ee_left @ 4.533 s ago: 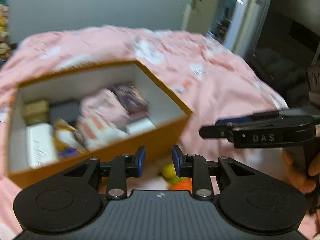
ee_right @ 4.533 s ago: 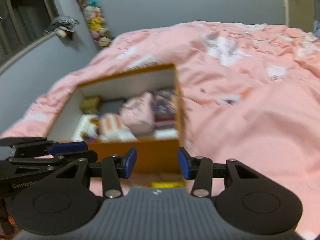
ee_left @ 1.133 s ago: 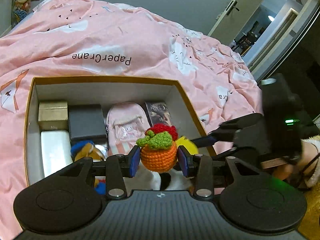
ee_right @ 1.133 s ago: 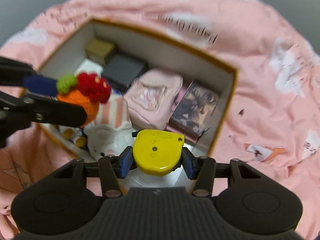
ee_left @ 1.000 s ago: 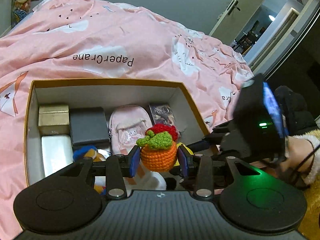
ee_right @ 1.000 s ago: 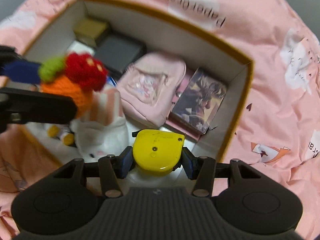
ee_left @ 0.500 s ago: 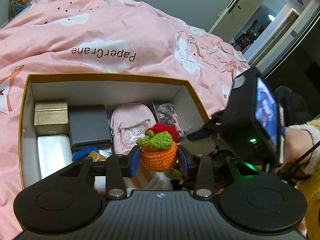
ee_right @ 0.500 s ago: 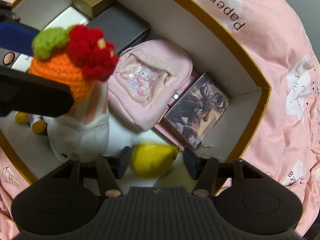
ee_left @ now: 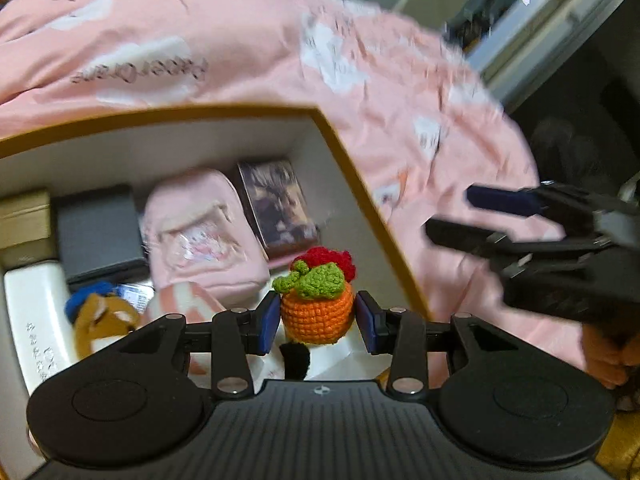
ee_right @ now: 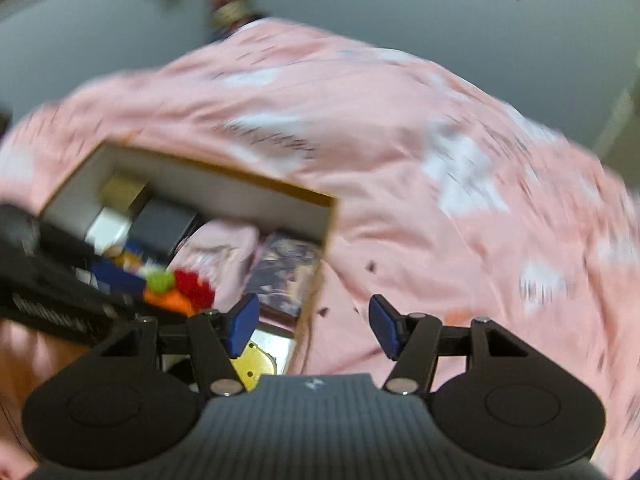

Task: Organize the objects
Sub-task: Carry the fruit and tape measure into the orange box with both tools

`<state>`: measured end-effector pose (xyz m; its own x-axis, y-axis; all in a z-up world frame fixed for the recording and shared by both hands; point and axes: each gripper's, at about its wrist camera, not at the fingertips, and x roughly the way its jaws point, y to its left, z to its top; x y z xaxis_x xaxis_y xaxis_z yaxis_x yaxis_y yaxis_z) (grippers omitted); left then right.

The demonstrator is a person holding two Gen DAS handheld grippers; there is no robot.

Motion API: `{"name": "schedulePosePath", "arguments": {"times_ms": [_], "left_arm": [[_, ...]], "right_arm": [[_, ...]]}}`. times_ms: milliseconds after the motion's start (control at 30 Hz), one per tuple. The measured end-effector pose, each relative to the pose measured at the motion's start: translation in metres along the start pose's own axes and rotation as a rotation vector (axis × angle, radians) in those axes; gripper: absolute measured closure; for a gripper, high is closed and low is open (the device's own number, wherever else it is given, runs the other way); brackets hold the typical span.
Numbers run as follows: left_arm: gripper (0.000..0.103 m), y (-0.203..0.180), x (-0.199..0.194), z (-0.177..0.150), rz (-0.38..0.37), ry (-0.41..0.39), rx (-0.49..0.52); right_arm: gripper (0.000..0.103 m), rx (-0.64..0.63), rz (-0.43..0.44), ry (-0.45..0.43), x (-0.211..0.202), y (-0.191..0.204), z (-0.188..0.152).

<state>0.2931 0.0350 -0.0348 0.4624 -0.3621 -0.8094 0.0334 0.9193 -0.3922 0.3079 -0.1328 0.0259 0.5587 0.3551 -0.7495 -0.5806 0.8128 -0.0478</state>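
The left gripper (ee_left: 316, 322) holds a crocheted orange toy (ee_left: 317, 312) with a green leaf and red top, its jaws pressed on the toy's two sides, above the near right part of an open box (ee_left: 360, 196) with orange-brown walls that rests on a bed under a pink blanket (ee_left: 240, 40). Inside the box lie a pink mini backpack (ee_left: 200, 228), a picture card (ee_left: 276, 204) beside it against the right wall, a dark flat case (ee_left: 96, 232), a gold box (ee_left: 24, 220), a white box (ee_left: 36, 316) and a brown plush with a blue cap (ee_left: 100, 312). The right gripper (ee_right: 312, 328) is over the blanket just outside the box's right wall, its jaws spread wide with nothing between them. A yellow object (ee_right: 254, 364), probably a tape measure though the view is blurred, lies in the box's near corner below that gripper's left finger.
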Motion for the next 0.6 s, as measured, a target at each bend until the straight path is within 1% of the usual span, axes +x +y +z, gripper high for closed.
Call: {"name": "schedulePosePath", "arguments": {"times_ms": [33,133,233,300,433,533,600], "left_arm": [[0.057,-0.004,0.008,0.001,0.027,0.022,0.023],[0.057,-0.016,0.028,0.004,0.125,0.083,0.116],[0.057,-0.023,0.045,0.004,0.184,0.144,0.173],[0.057,-0.026,0.051,0.004,0.211,0.169,0.189],[0.055,-0.033,0.062,0.001,0.294,0.185,0.257],[0.052,-0.038,0.062,-0.004,0.316,0.184,0.303],[0.051,-0.038,0.057,-0.007,0.329,0.166,0.324]], "right_arm": [[0.04,0.059,0.008,-0.01,-0.001,-0.006,-0.005],[0.04,0.162,0.051,-0.022,0.008,-0.013,-0.021],[0.04,0.212,0.065,-0.026,0.018,-0.015,-0.03],[0.04,0.225,0.069,-0.028,0.018,-0.017,-0.035],[0.04,0.237,0.083,-0.03,0.023,-0.02,-0.04],[0.04,0.247,0.09,-0.03,0.025,-0.023,-0.044],[0.04,0.261,0.096,-0.027,0.026,-0.026,-0.047]]}}
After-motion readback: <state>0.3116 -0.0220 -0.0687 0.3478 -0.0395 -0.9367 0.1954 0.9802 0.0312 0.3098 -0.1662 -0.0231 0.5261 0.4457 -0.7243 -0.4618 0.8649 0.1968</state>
